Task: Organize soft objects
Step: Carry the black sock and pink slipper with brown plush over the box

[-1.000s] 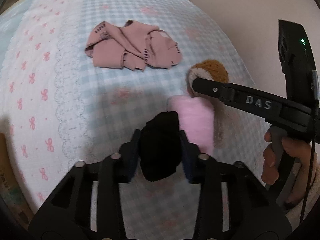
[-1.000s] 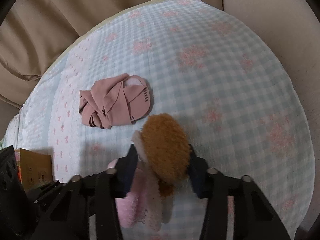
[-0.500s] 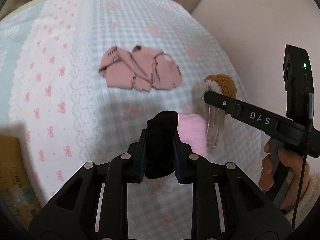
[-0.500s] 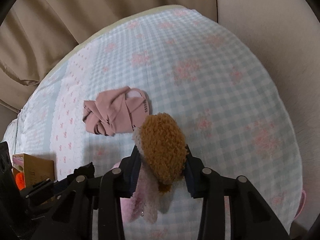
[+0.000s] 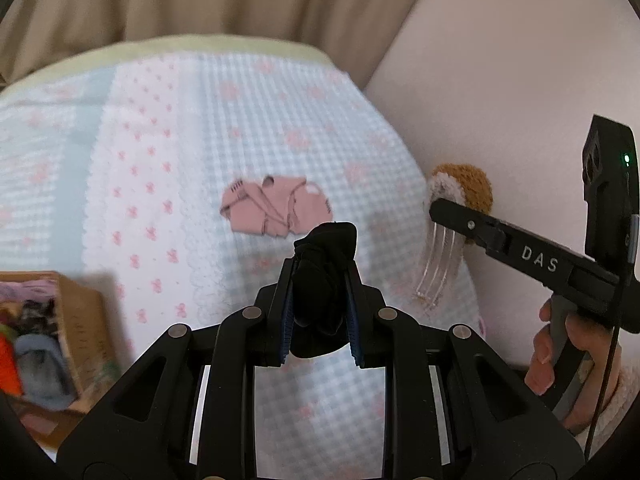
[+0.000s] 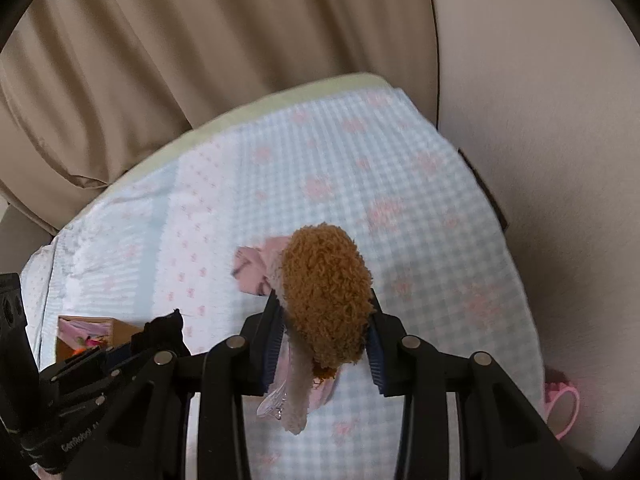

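My left gripper (image 5: pixel 320 312) is shut on a black cloth bundle (image 5: pixel 322 280) and holds it well above the bed. My right gripper (image 6: pixel 322 340) is shut on a brown fuzzy plush item (image 6: pixel 326 292) with a pale pink fluffy part and a clear comb hanging below it (image 6: pixel 292 392). The plush also shows in the left wrist view (image 5: pixel 466 188), to the right of the black cloth. A crumpled pink garment (image 5: pixel 276 210) lies on the checked bedspread (image 5: pixel 256 120), partly hidden behind the plush in the right wrist view (image 6: pixel 256 268).
A cardboard box (image 5: pixel 52 340) with mixed soft things sits at the lower left, also in the right wrist view (image 6: pixel 92 332). Beige curtains (image 6: pixel 200 40) hang behind the bed. A pale wall (image 5: pixel 500 60) is at right. A pink item (image 6: pixel 562 400) lies at the bed's right edge.
Both grippers have risen away from the bed with their loads, so the bedspread and pink garment look smaller. The cardboard box has come into the left wrist view.
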Demonstrator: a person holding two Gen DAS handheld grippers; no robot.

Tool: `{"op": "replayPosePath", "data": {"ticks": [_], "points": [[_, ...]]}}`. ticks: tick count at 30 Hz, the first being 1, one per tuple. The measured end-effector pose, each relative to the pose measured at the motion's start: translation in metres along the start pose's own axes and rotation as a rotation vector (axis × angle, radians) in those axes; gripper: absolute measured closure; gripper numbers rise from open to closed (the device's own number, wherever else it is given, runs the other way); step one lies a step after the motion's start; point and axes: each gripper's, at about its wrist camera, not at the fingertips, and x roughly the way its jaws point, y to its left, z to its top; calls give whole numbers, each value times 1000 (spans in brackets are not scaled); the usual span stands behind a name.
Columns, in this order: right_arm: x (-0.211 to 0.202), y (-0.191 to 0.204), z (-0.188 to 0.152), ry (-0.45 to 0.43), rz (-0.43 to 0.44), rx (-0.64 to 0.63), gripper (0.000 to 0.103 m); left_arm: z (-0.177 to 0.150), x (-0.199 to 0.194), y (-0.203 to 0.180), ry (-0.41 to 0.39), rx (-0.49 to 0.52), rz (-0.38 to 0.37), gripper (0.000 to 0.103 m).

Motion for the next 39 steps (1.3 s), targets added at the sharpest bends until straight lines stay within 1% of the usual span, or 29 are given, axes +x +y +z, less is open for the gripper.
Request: {"op": "replayPosePath", "data": {"ticks": [5, 9, 13, 17, 24, 31, 35, 37, 39], "points": [[-47, 25, 2, -29, 14, -22, 69, 9, -53, -12, -66, -14, 17, 83], [-86, 51, 2, -47, 34, -48, 69, 12, -103, -13, -108, -41, 47, 83], [-116, 85, 2, -58, 79, -74, 69, 8, -144, -2, -141, -77, 96, 83], [-130, 119, -3, -62, 118, -120, 69, 1, -182, 23, -174, -121, 140, 83], [-134, 195, -21, -55, 179, -181, 69, -17, -241, 84, -209, -158, 209, 83], [-118, 272, -44, -28, 212, -161, 69, -34, -286, 171, -187, -178, 246, 83], [-98, 315, -55, 1, 198, -169, 69, -40, -298, 219, -165, -197, 250, 83], [-88, 332, -58, 15, 192, -166, 69, -42, -299, 246, -143, -203, 248, 83], [-75, 350, -63, 32, 180, -168, 69, -42, -294, 265, -123, -205, 248, 83]]}}
